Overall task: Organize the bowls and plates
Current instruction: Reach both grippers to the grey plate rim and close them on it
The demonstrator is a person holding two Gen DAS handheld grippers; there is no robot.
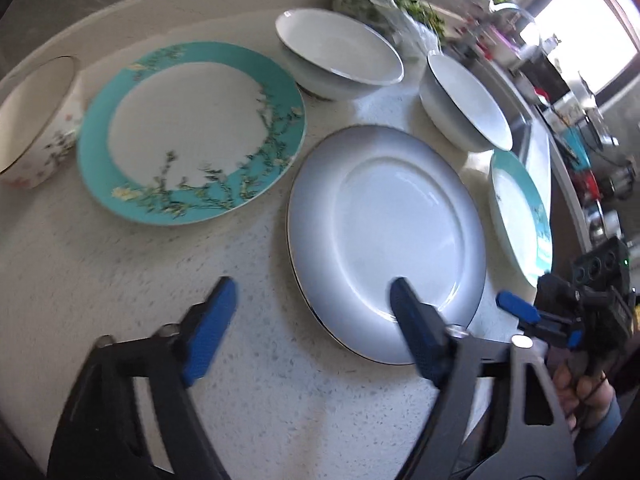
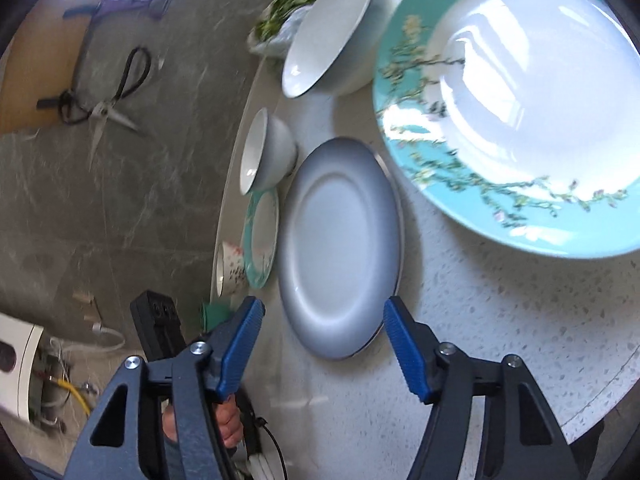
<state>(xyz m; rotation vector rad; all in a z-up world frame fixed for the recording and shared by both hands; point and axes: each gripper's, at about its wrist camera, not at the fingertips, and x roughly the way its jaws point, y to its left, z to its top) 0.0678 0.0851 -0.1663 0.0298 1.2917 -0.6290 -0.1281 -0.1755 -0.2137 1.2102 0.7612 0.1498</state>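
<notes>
A grey-rimmed white plate (image 1: pixel 384 240) lies on the speckled round table (image 1: pixel 120 280). A teal floral plate (image 1: pixel 192 132) lies to its left, a second teal floral plate (image 1: pixel 520 216) to its right. Two white bowls (image 1: pixel 340 54) (image 1: pixel 464 104) sit behind, and a floral bowl (image 1: pixel 36 120) at far left. My left gripper (image 1: pixel 312 304) is open, its right finger over the grey plate's near rim. My right gripper (image 2: pixel 320 320) is open and empty, just short of the grey plate (image 2: pixel 340 248). The big teal plate (image 2: pixel 520 112) is on its right.
A bag of green vegetables (image 1: pixel 392 4) lies behind the bowls. A cluttered counter (image 1: pixel 560 80) runs along the right. In the right wrist view the table edge (image 2: pixel 224 200) drops to a grey floor with scissors (image 2: pixel 108 112) and cables.
</notes>
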